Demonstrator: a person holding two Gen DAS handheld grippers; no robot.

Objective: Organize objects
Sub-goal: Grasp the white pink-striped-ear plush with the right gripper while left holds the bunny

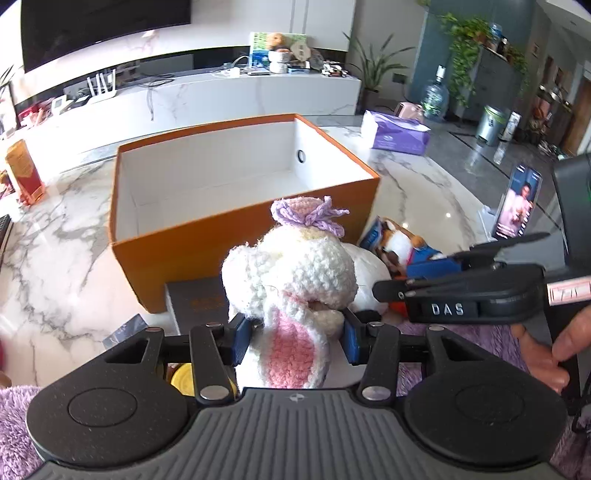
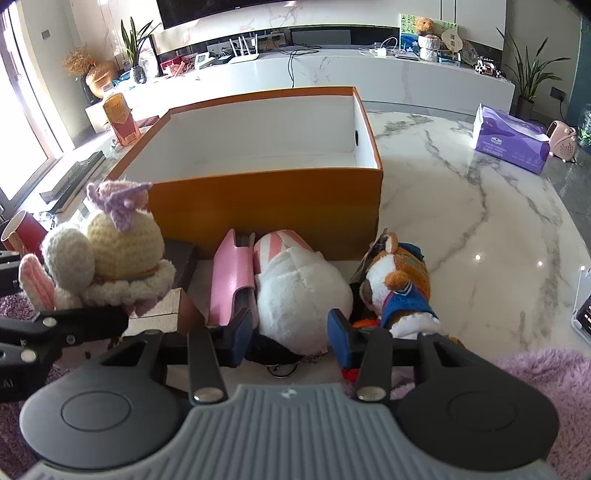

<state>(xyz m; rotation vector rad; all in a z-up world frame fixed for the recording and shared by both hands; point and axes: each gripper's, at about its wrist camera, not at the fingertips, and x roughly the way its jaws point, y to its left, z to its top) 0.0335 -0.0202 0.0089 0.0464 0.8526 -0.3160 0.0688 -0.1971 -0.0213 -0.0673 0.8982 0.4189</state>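
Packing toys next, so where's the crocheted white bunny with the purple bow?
The crocheted white bunny is held in the left gripper, in front of the orange box.

A white marble worktop [image 2: 480,221] veined in grey fills the room's foreground. At its far right corner lies a purple tissue pack [image 2: 511,142], with a small pink heater [image 2: 563,142] just beyond it. Behind runs a long white media console [image 2: 332,77] carrying a white router [image 2: 243,50] with upright antennas, a teddy bear [image 2: 424,26] and cables, below a dark television screen [image 1: 99,26]. A leafy potted plant [image 2: 528,77] stands at the console's right end, and a large water bottle [image 1: 436,96] sits on the floor.
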